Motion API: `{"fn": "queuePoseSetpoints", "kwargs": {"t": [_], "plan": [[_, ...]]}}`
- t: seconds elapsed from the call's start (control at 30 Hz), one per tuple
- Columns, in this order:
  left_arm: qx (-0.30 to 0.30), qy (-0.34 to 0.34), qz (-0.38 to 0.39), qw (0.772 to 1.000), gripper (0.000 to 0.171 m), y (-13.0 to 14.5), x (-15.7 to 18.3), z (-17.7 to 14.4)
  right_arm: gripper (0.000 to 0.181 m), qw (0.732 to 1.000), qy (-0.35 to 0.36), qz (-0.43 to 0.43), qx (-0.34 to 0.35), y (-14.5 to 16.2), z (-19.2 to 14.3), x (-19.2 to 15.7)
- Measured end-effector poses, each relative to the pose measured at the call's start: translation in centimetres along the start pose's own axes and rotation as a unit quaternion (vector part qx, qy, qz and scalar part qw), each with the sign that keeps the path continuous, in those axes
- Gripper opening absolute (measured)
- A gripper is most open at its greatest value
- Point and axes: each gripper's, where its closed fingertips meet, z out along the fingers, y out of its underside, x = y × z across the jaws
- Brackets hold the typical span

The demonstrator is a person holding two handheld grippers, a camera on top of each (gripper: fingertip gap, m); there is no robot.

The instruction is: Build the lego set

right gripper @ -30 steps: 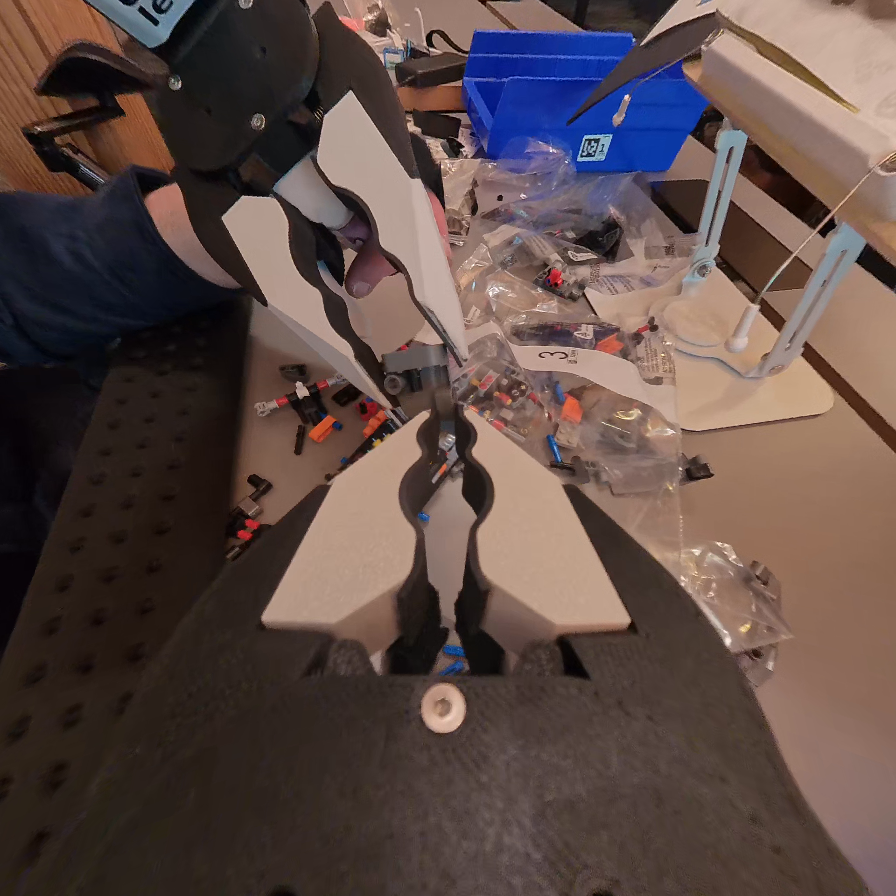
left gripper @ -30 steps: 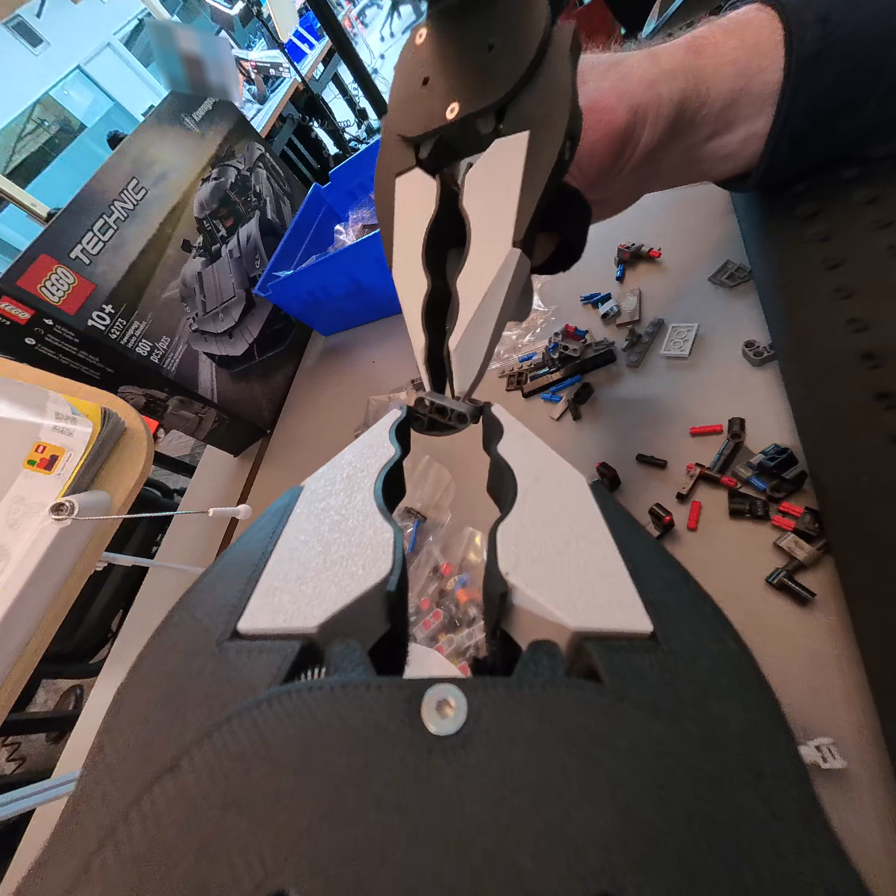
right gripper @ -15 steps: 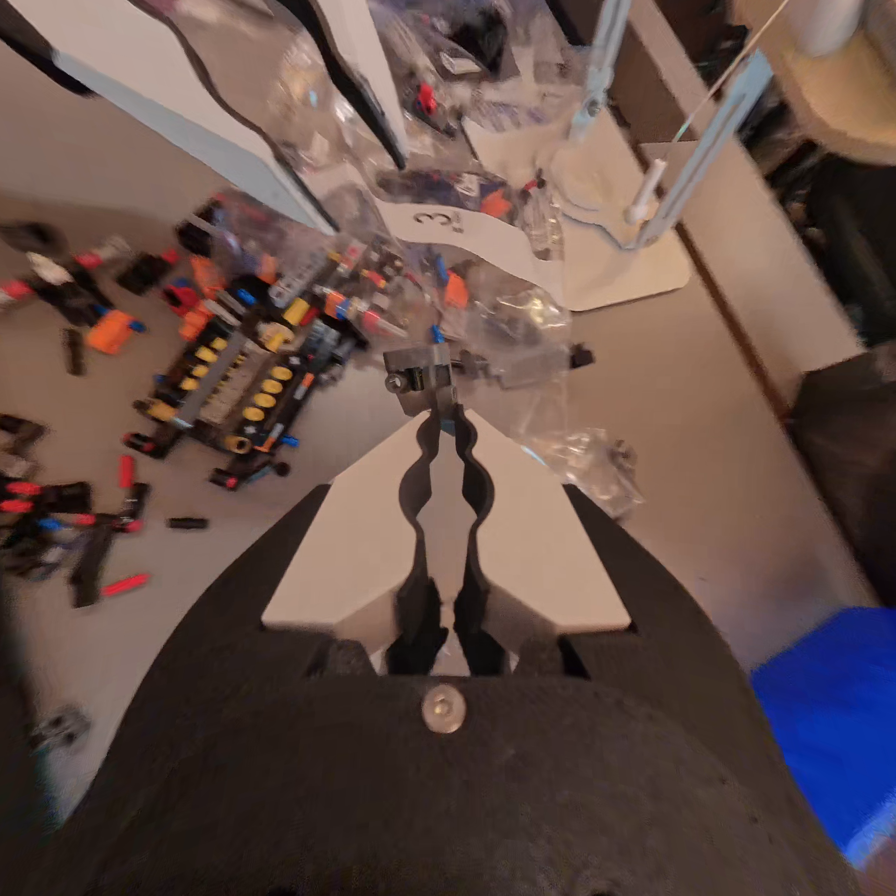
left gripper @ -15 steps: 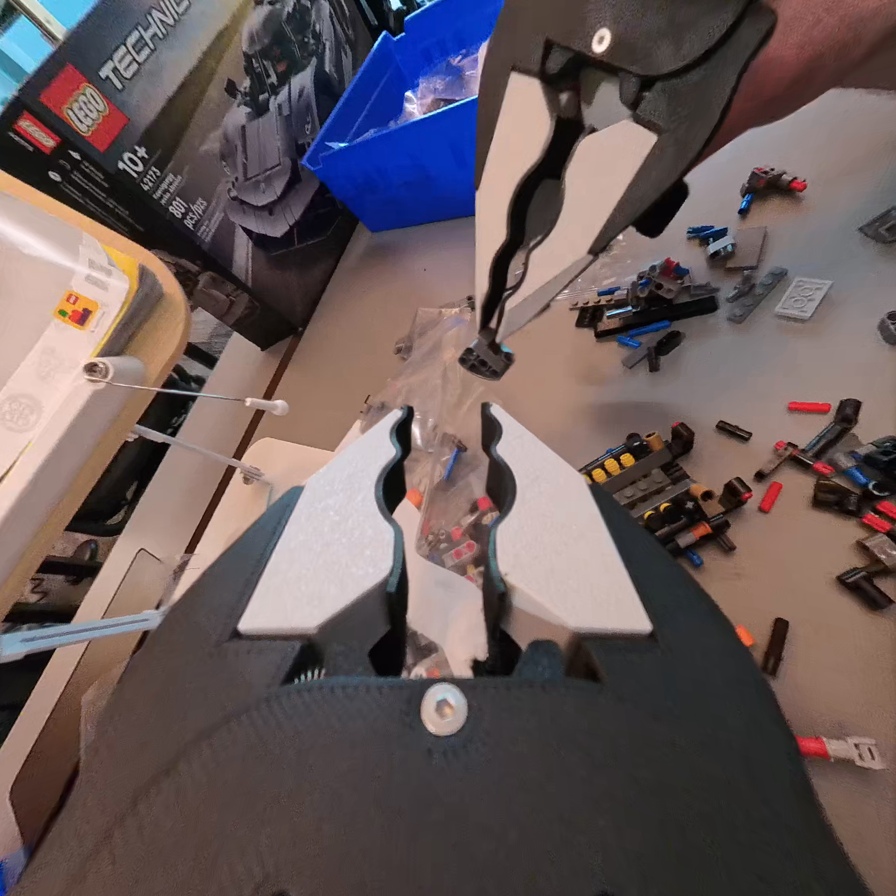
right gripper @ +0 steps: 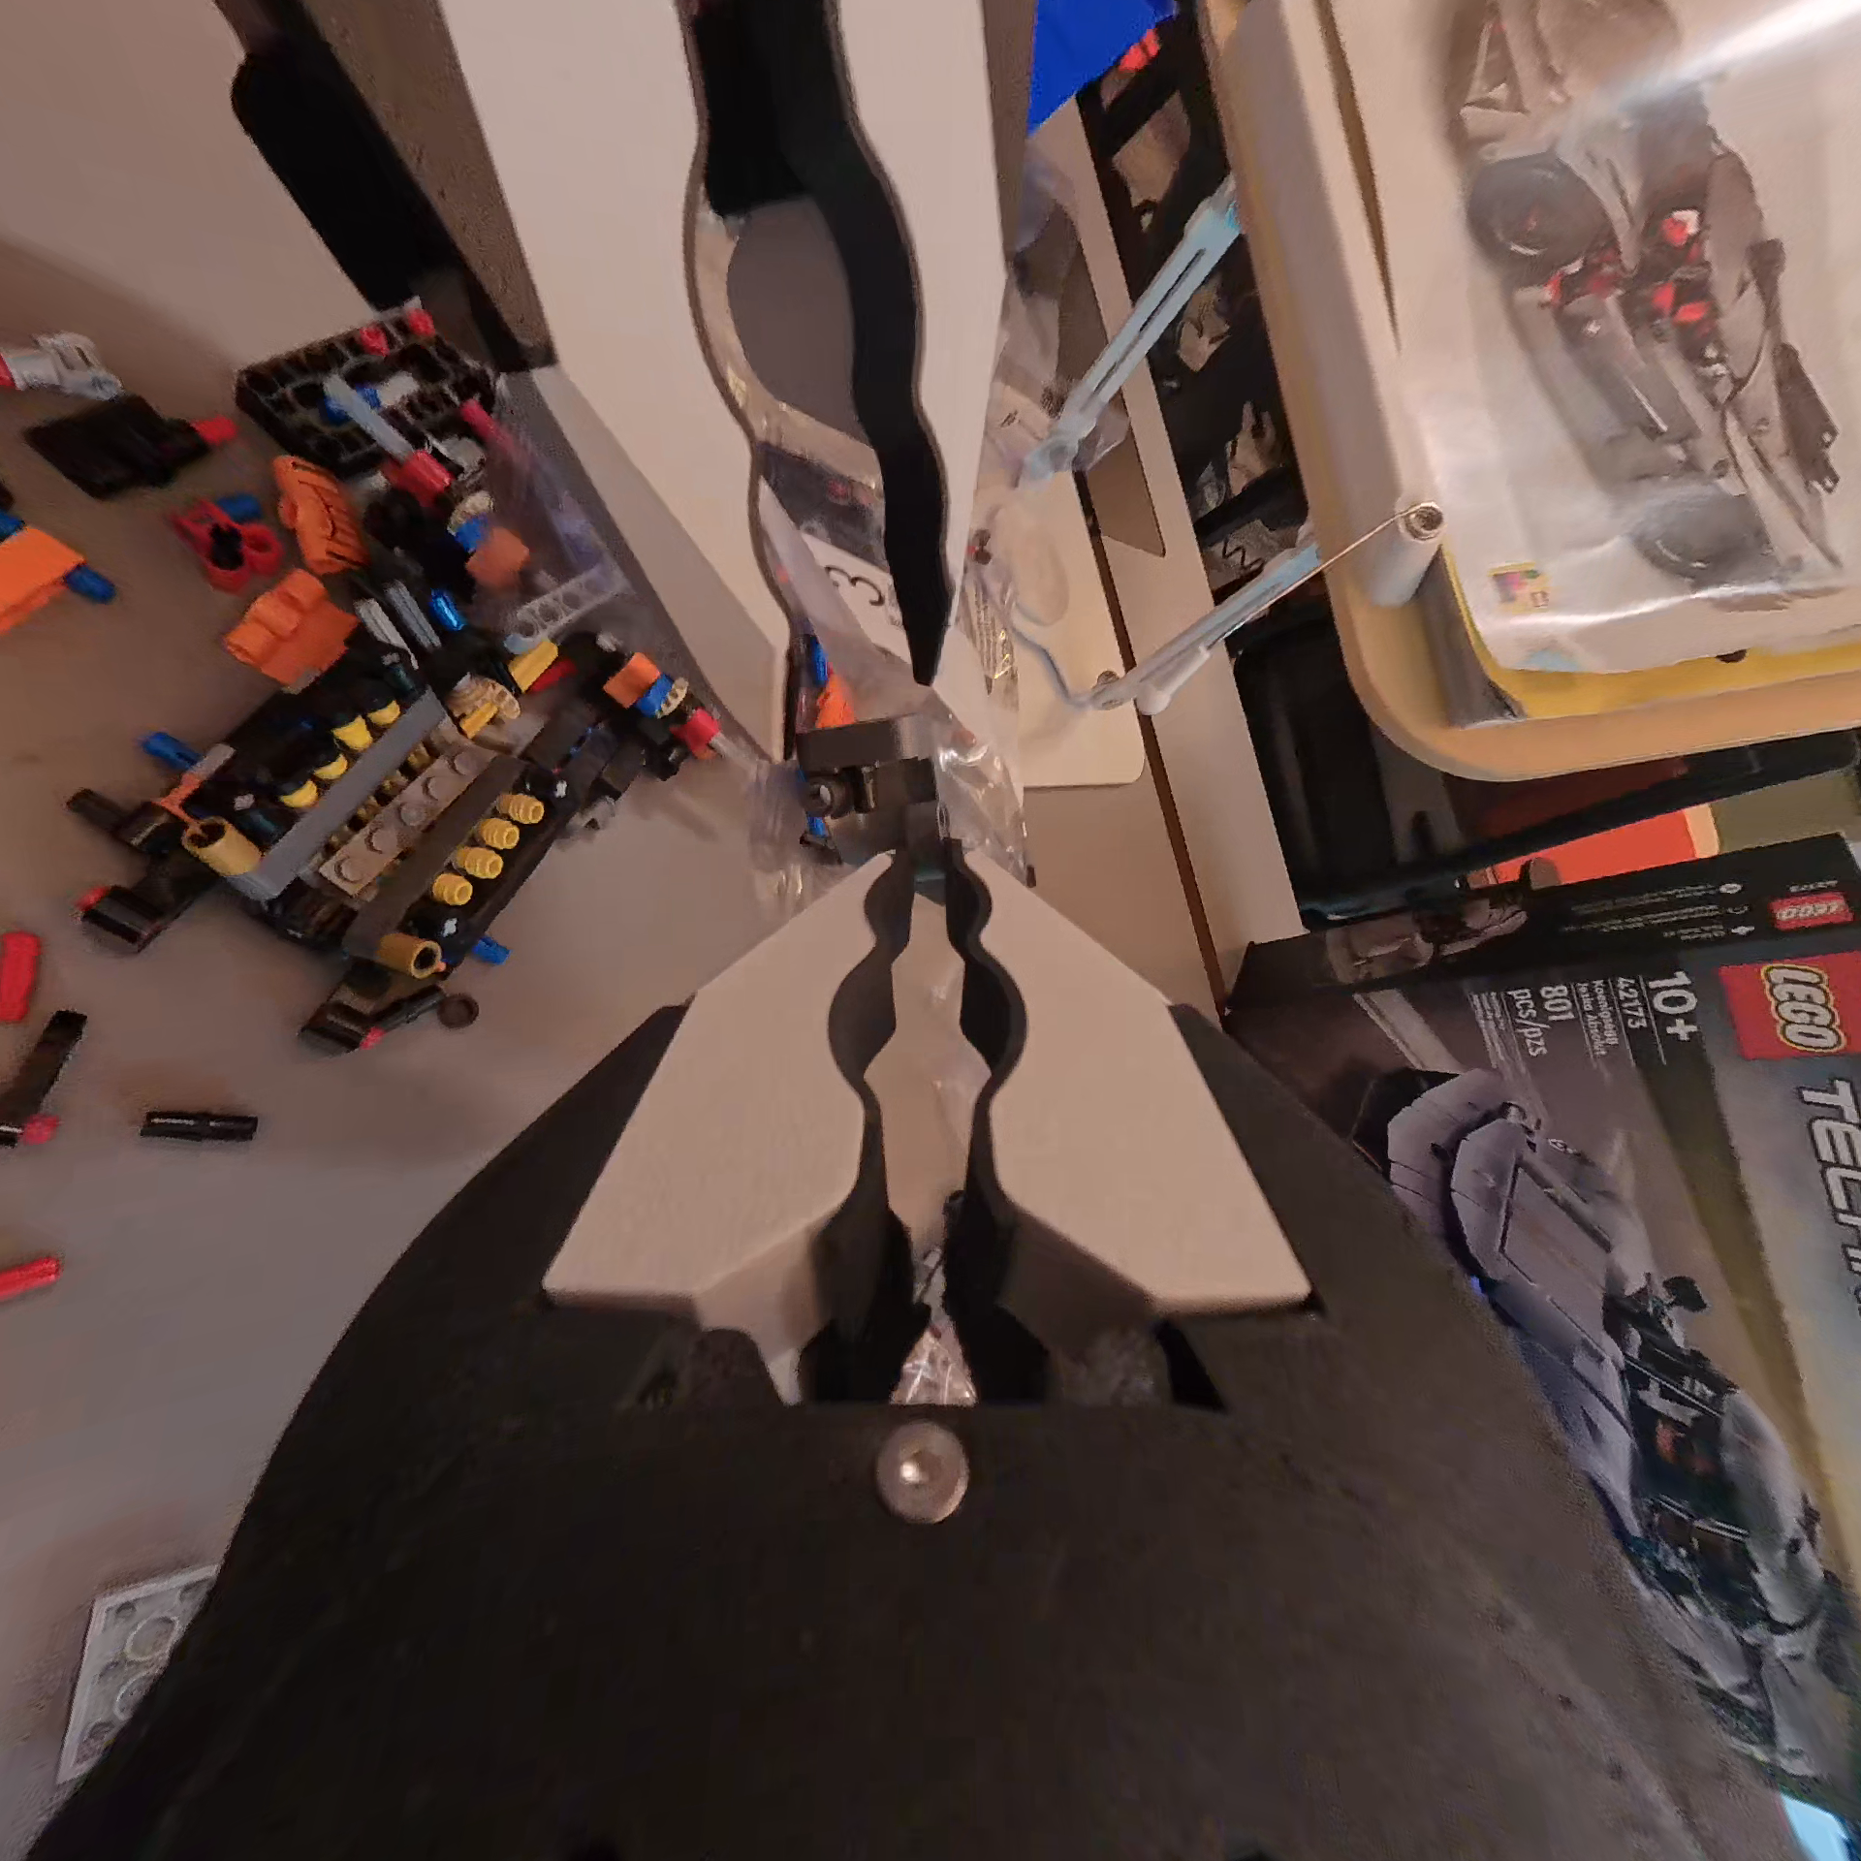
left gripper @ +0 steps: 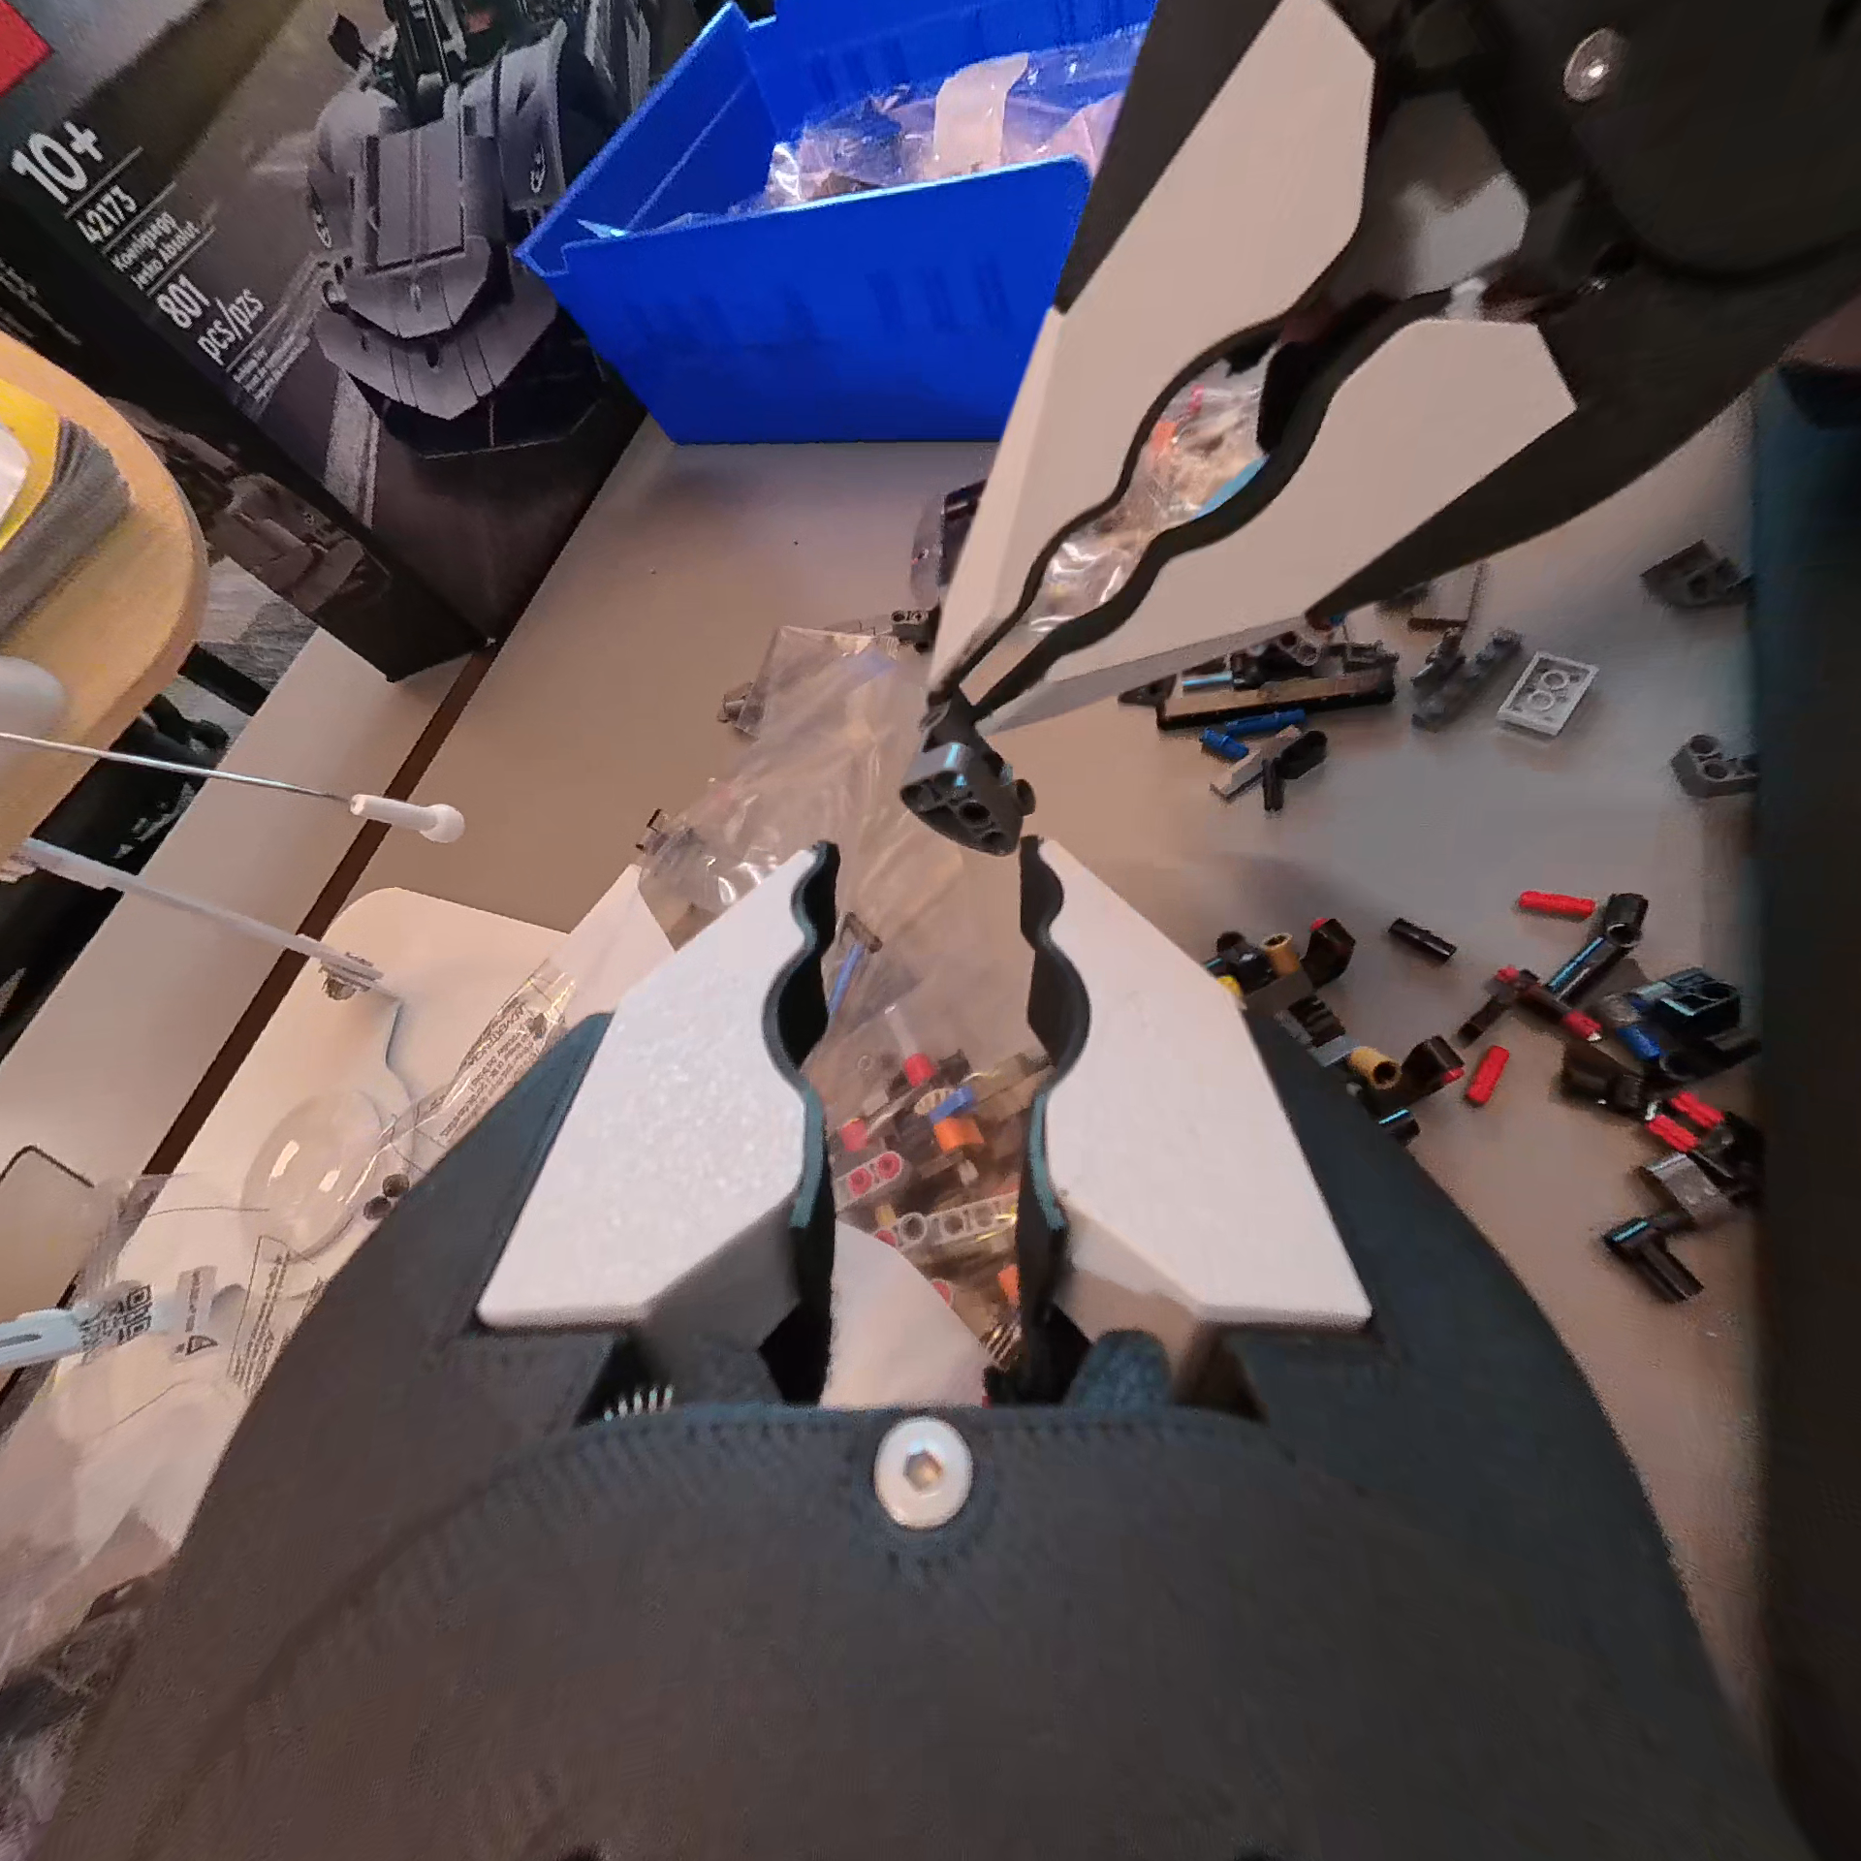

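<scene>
Right gripper (right gripper: 924, 866) pinched the dark grey connector (right gripper: 874, 773) at centre frame; left gripper (left gripper: 926, 866) hung with fingers spread, holding nothing, just below.

You work at a pale grey tabletop (left gripper: 645, 564) under warm indoor light, a dark seam dividing it from an adjoining white surface (left gripper: 151, 967). A rounded tan wooden board (left gripper: 111, 614) on a white stand overhangs the left edge.

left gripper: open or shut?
Open. The left gripper fingertips stand well apart with nothing between them; the grey piece hangs from the right gripper.
</scene>
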Motion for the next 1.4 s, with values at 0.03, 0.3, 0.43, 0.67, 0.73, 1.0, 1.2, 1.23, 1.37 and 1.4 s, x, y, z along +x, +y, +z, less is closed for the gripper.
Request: {"fn": "queuePoseSetpoints", "kwargs": {"t": [0.03, 0.3, 0.43, 0.67, 0.73, 1.0, 1.2, 1.23, 1.37, 1.4], "plan": [[-0.003, -0.002, -0.002, 1.0, 0.035, 0.1, -0.1, 0.0, 0.003, 1.0, -0.004, -0.003, -0.006, 0.2, 0.1, -0.2], [-0.011, -0.039, -0.017, 0.999, 0.03, 0.4, -1.8, -0.6, 0.003, 0.983, -0.124, 0.085, -0.106, 4.9, 3.0, -2.6], [-0.022, -0.048, -0.018, 0.998, 0.029, 0.7, -2.1, -0.4, 0.004, 0.984, -0.075, 0.111, -0.114, 5.1, 5.0, -0.6], [-0.021, -0.059, -0.03, 0.998, 0.028, 0.9, -2.7, -0.9, 0.019, 0.981, -0.086, 0.134, -0.11, 5.1, 5.0, 0.0], [-0.022, -0.064, -0.032, 0.997, 0.028, 1.0, -2.9, -1.0, 0.015, 0.978, -0.106, 0.15, -0.099, 5.3, 4.0, 0.2], [-0.082, -0.036, 0.004, 0.996, 0.049, 2.8, -1.3, -0.1, 0.024, 0.964, -0.161, 0.2, -0.075, 7.0, 1.8, -0.1], [-0.136, -0.027, 0.047, 0.989, 0.061, 4.6, -0.5, 0.6, 0.02, 0.967, -0.169, 0.16, -0.104, 7.4, 2.5, -1.5], [-0.136, -0.026, 0.049, 0.989, 0.061, 4.6, -0.4, 0.5, 0.02, 0.968, -0.17, 0.158, -0.1, 7.3, 2.5, -1.6], [-0.167, -0.019, 0.058, 0.984, 0.059, 5.9, -0.2, 0.0, 0.02, 0.969, -0.165, 0.16, -0.093, 7.1, 2.3, -1.3], [-0.183, -0.021, 0.063, 0.981, 0.049, 6.5, -0.3, 0.0, 0.019, 0.969, -0.162, 0.162, -0.09, 7.1, 2.2, -1.1]]}}
